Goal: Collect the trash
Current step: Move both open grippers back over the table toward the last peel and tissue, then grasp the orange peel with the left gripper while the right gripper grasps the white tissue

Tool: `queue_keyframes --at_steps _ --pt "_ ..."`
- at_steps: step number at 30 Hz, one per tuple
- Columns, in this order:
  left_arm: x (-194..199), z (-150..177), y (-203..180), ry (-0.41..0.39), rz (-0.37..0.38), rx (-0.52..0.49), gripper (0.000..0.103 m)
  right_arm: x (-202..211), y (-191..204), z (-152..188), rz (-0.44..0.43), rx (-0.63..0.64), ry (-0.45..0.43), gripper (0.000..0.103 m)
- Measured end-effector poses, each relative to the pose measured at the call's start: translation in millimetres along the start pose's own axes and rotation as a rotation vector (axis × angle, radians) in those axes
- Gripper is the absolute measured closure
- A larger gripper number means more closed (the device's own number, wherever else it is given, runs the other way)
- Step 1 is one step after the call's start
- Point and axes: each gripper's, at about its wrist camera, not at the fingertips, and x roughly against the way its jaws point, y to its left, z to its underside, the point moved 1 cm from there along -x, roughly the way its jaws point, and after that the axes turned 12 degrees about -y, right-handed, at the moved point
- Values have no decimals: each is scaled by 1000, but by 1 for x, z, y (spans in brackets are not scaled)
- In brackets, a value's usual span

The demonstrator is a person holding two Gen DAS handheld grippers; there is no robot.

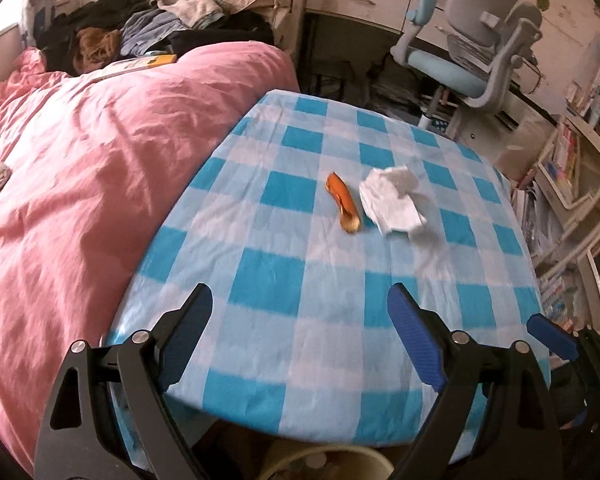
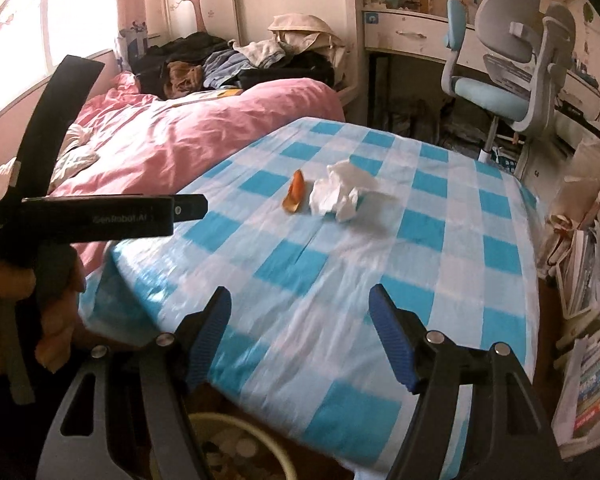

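Trash on the checked surface [image 1: 300, 240]: one crumpled tissue [image 1: 392, 200] and one orange peel [image 1: 342, 204], just beside each other. One cream bin [image 2: 236, 440] below holds indistinct scraps. Left gripper [image 1: 300, 336] and right gripper [image 2: 300, 336] fingers wide, holding nothing.

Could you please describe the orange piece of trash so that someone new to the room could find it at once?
Beside the pink bed stands a table with a blue-and-white checked cloth. Near its middle lie two scraps side by side. The orange wrapper is the slim, shiny, curled strip on the bed side of the crumpled white tissue.
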Motion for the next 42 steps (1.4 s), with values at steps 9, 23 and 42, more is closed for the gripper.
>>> queue_keyframes --at_steps 9,23,42 --pt "-49 -25 -6 34 -13 7 17 -55 -18 -23 39 -8 13 34" --pt "-120 -48 -11 103 -7 66 17 -135 -35 -35 45 -37 78 37" --pt "-172 -46 -34 149 -13 0 38 -149 -66 -31 51 -100 142 89"
